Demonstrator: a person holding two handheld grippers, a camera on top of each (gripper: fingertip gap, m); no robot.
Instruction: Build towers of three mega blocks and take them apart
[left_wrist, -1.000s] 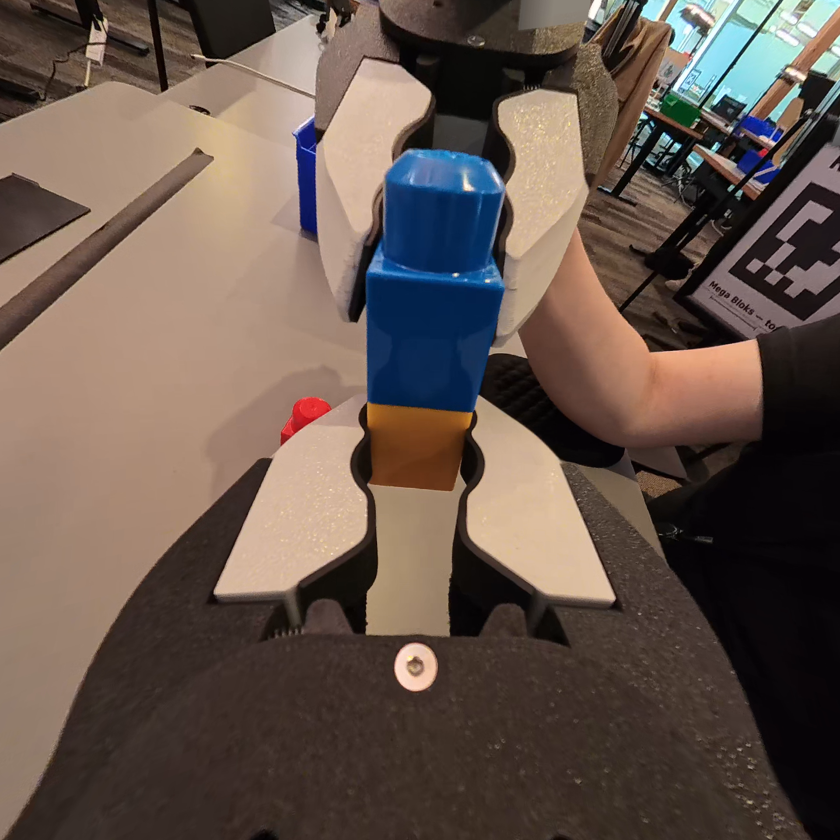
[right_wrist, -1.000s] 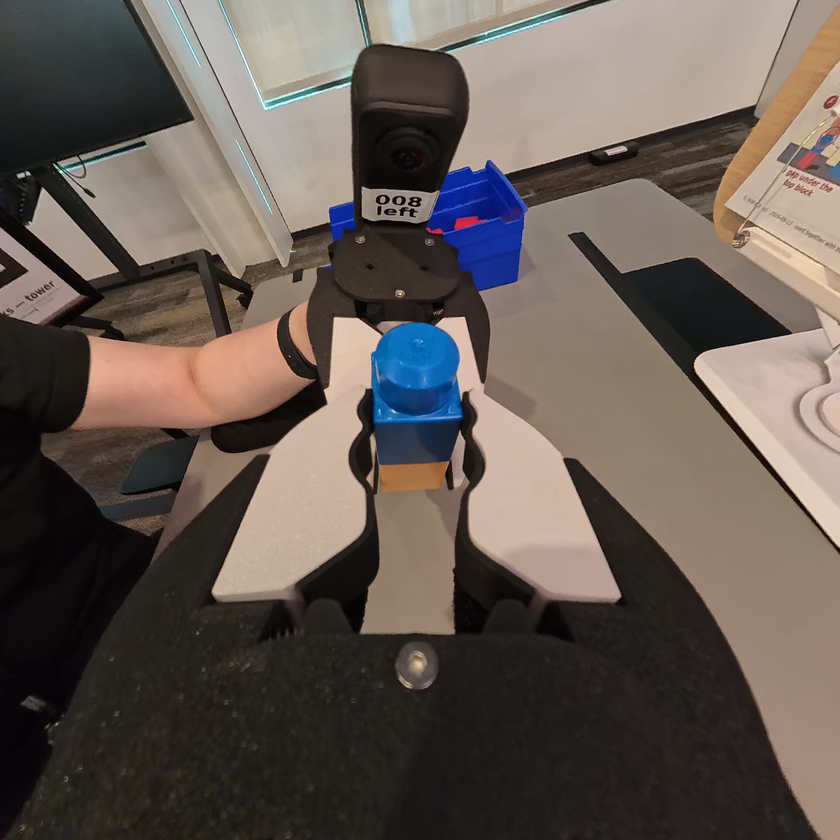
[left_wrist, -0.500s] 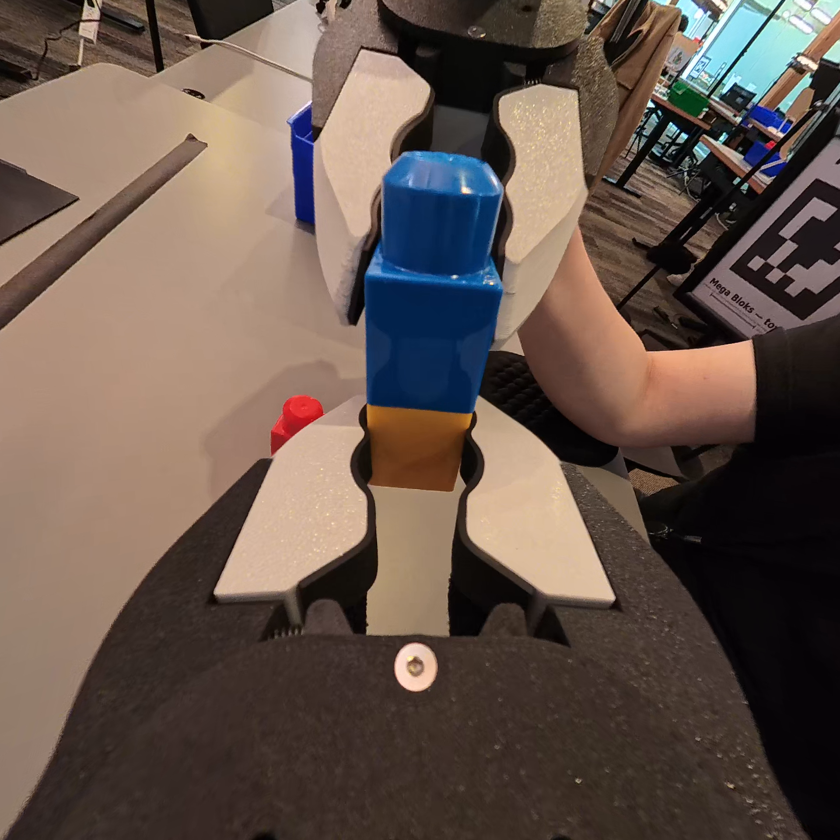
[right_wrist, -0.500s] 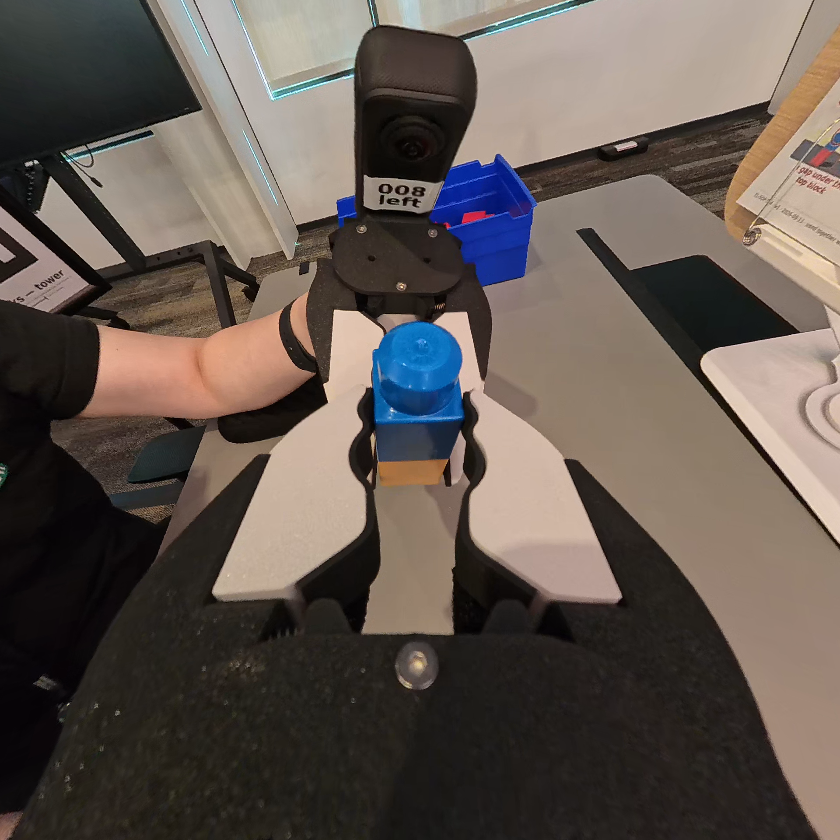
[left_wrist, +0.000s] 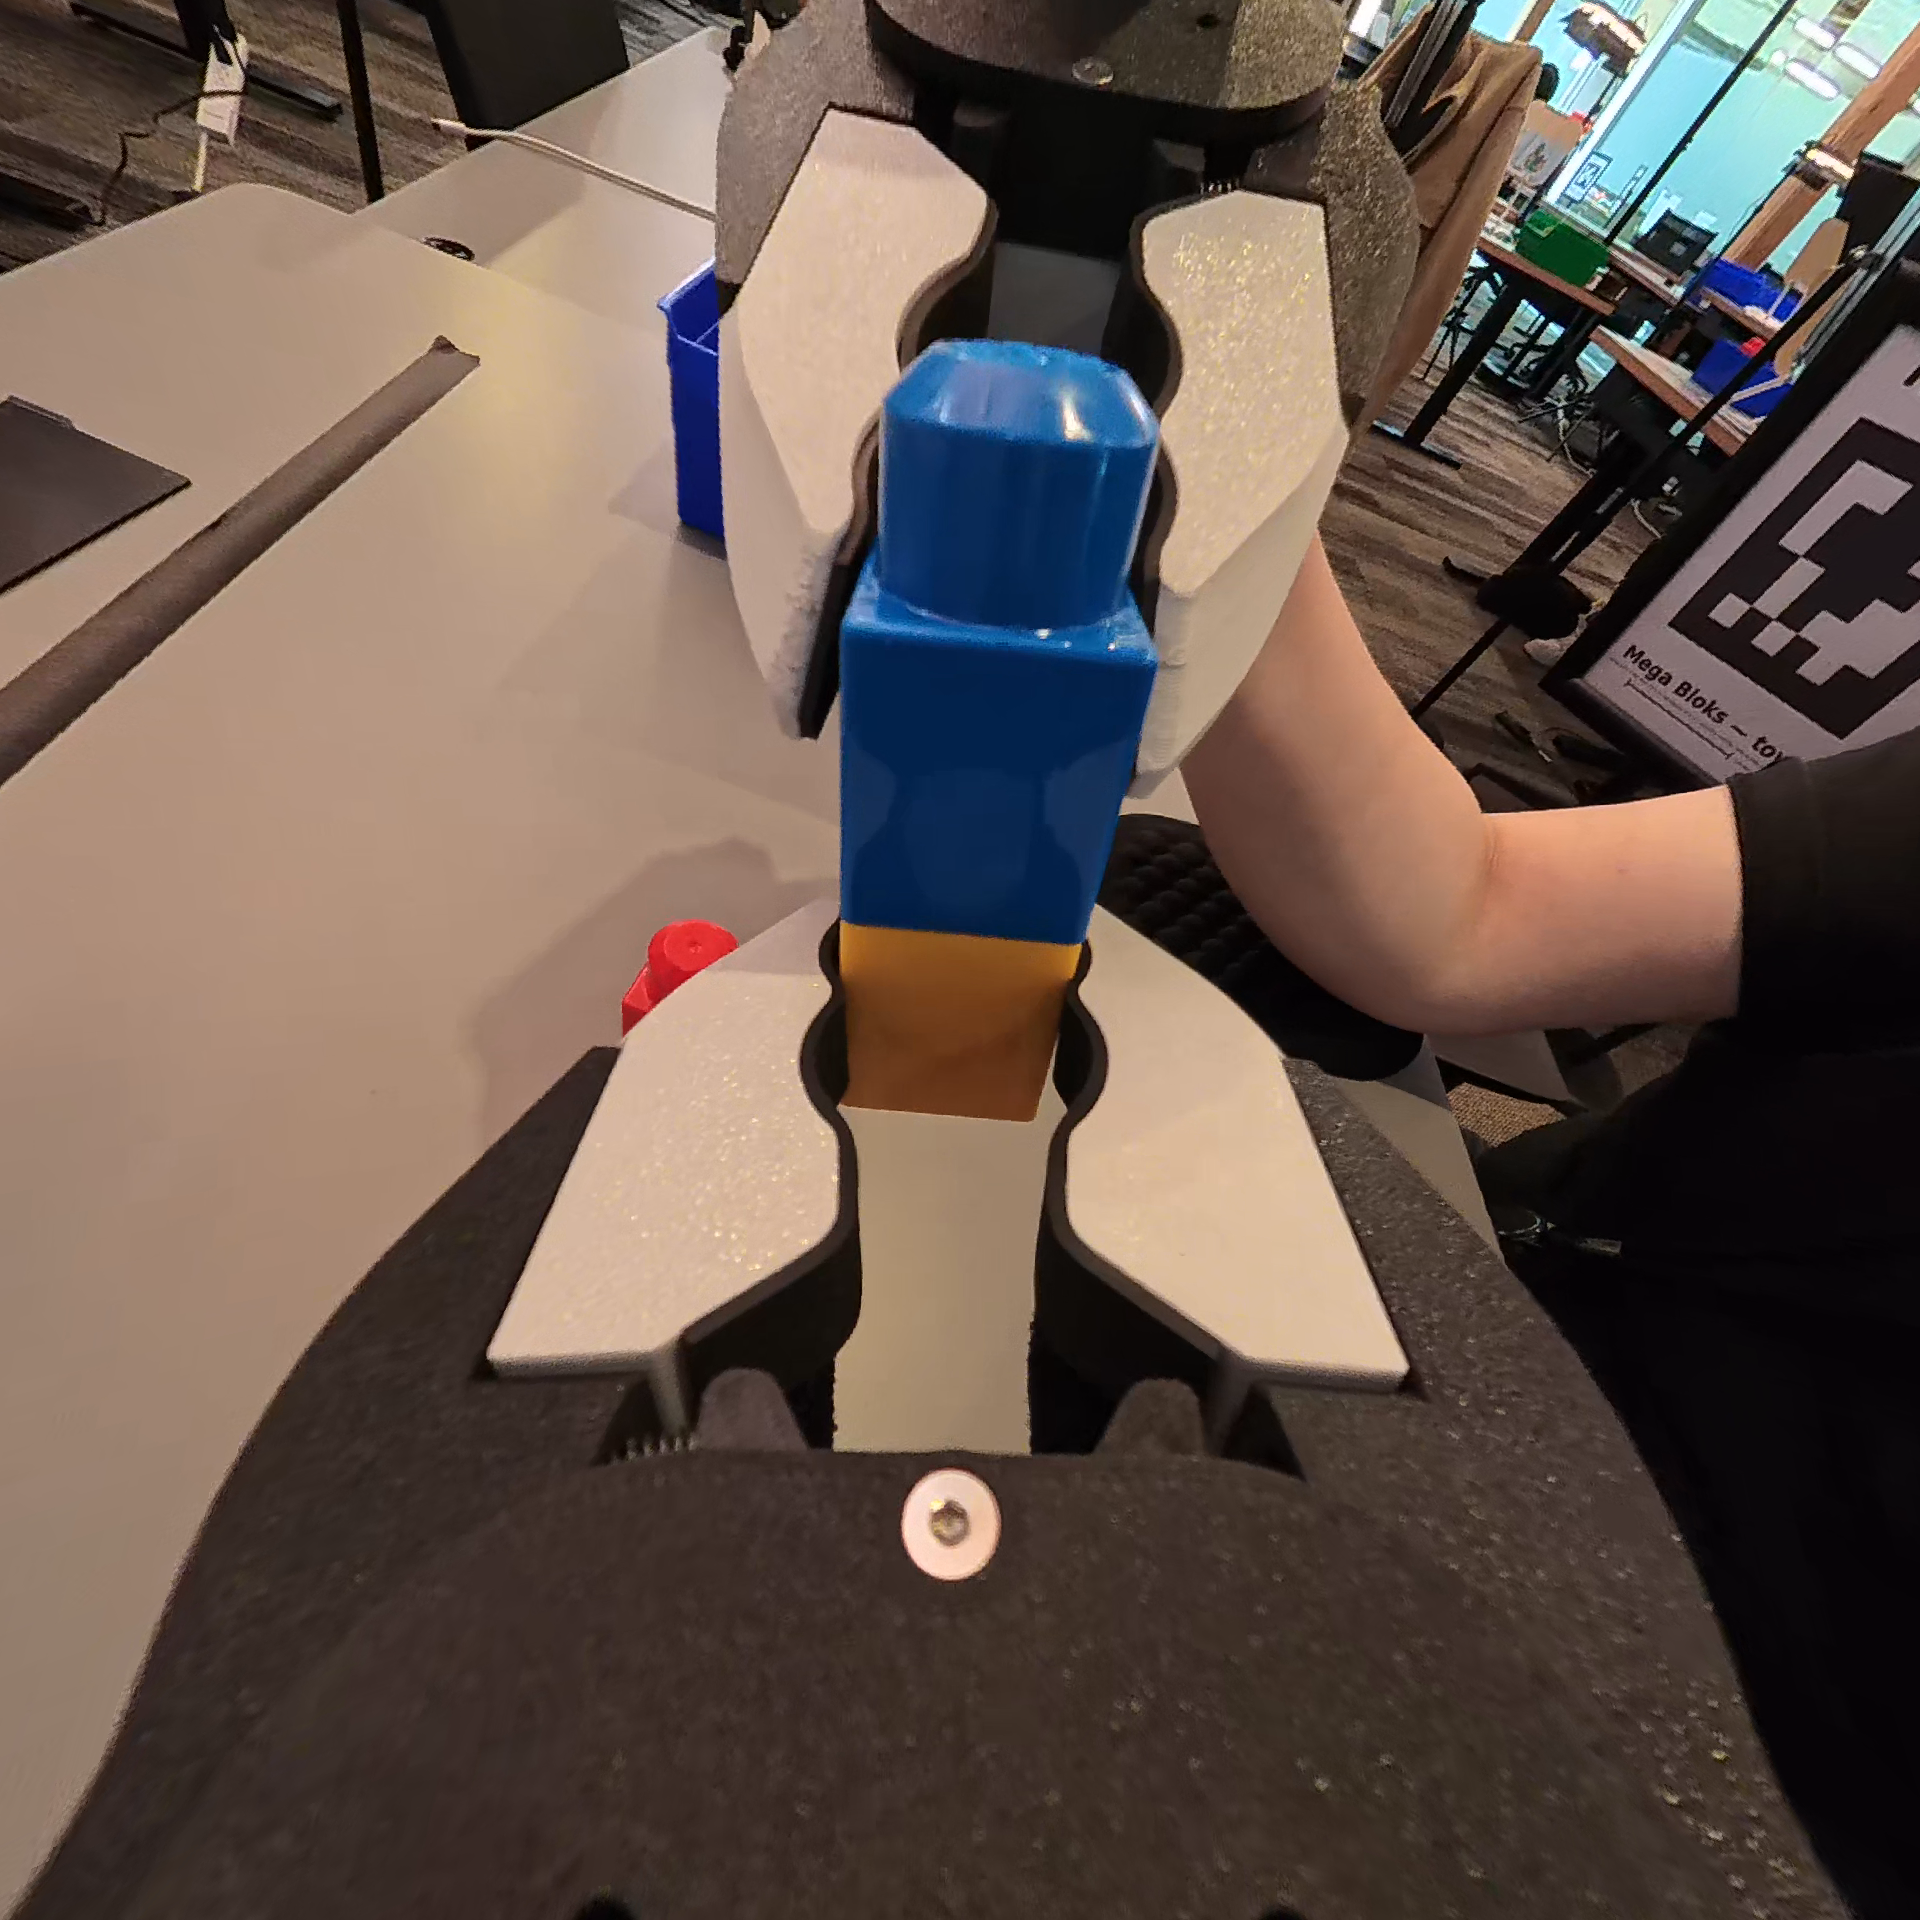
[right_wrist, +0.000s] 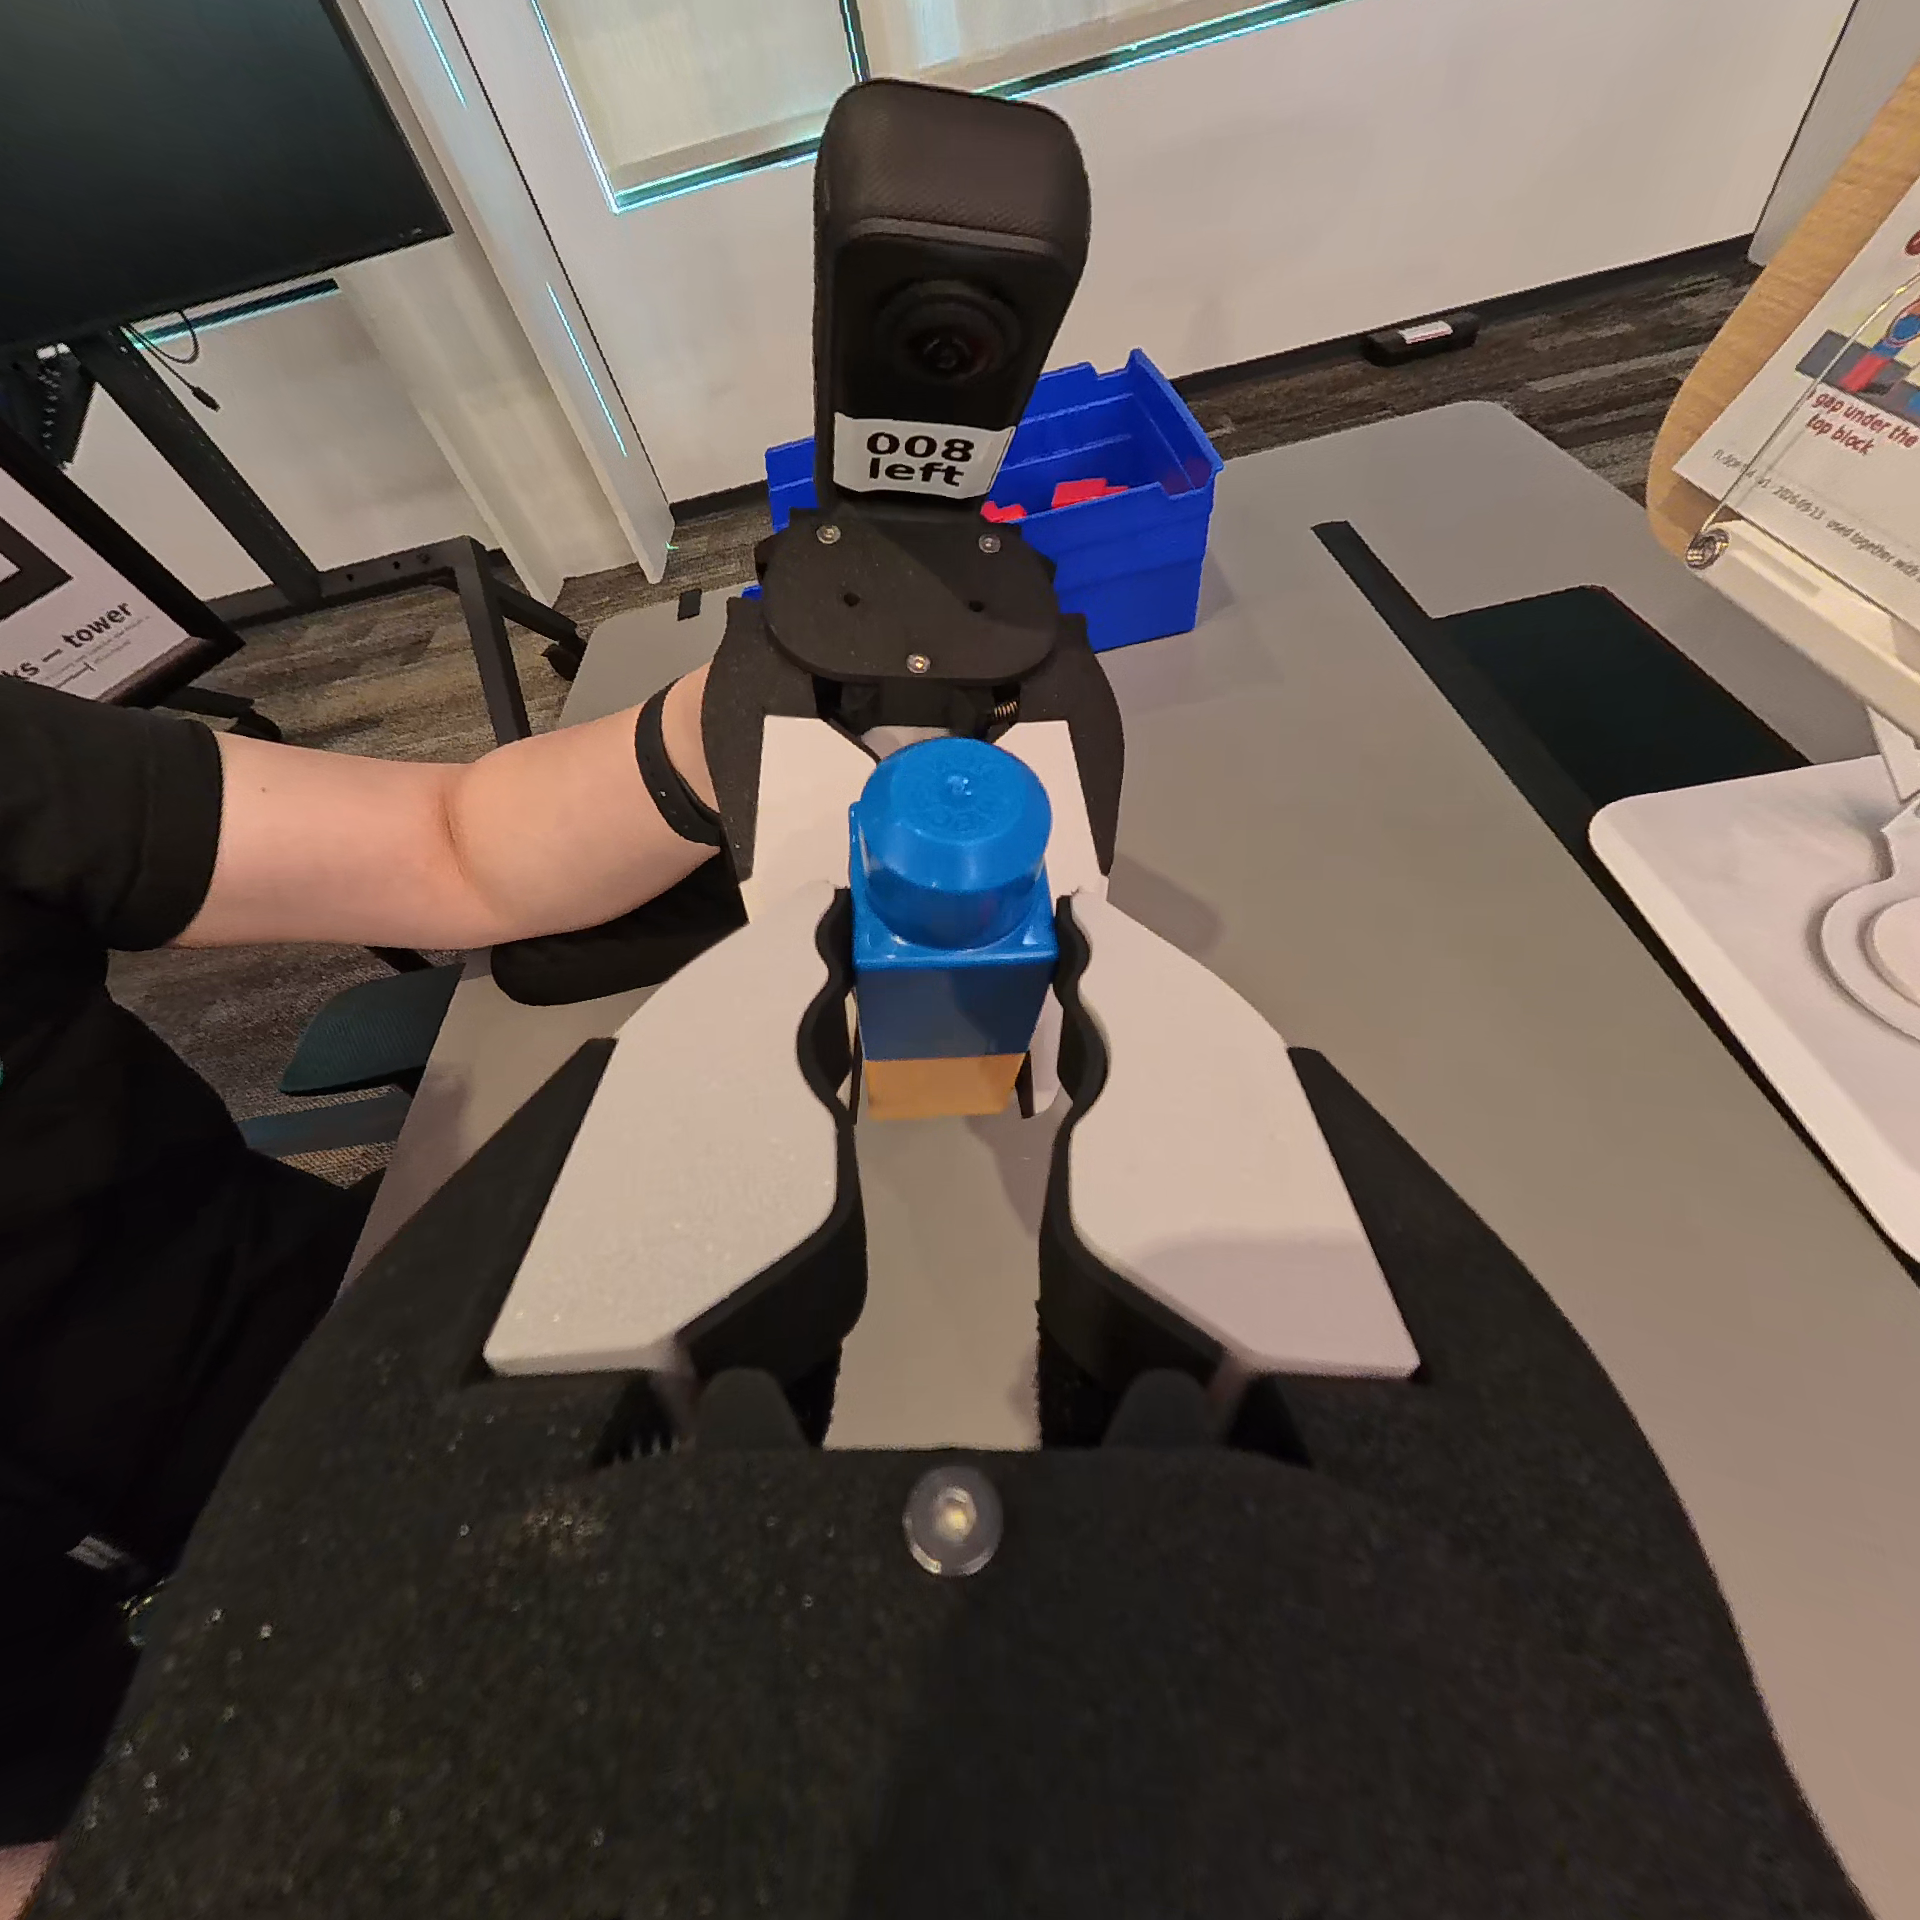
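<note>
A broad grey tabletop (left_wrist: 312, 727) fills the scene, with a black mat (right_wrist: 1621, 686) lying flat on it off to one side. A blue plastic bin (right_wrist: 1122, 540) stands at the table's far edge and holds red pieces.

The left gripper (left_wrist: 951, 1039), a black foam-covered tool with pale grey finger plates, is clamped narrowly on the orange square mega block (left_wrist: 945, 1029) at the bottom of a two-block stack. In the right wrist view the same tool sits opposite the lens, with a black camera on top of it.

The right gripper (right_wrist: 945, 997), built the same way, faces it from the other side. Its fingers (right_wrist: 727, 1091) press against both sides of the blue square mega block (left_wrist: 987, 769), so it grips the upper block. That block carries a single round stud on top and sits seated on the orange one, with no gap showing at the seam. The stack stands upright between the two tools; whether its base touches the table is hidden.

A small red mega block (left_wrist: 675, 961) lies on the table just beside the left gripper's left finger, partly hidden behind it.
</note>
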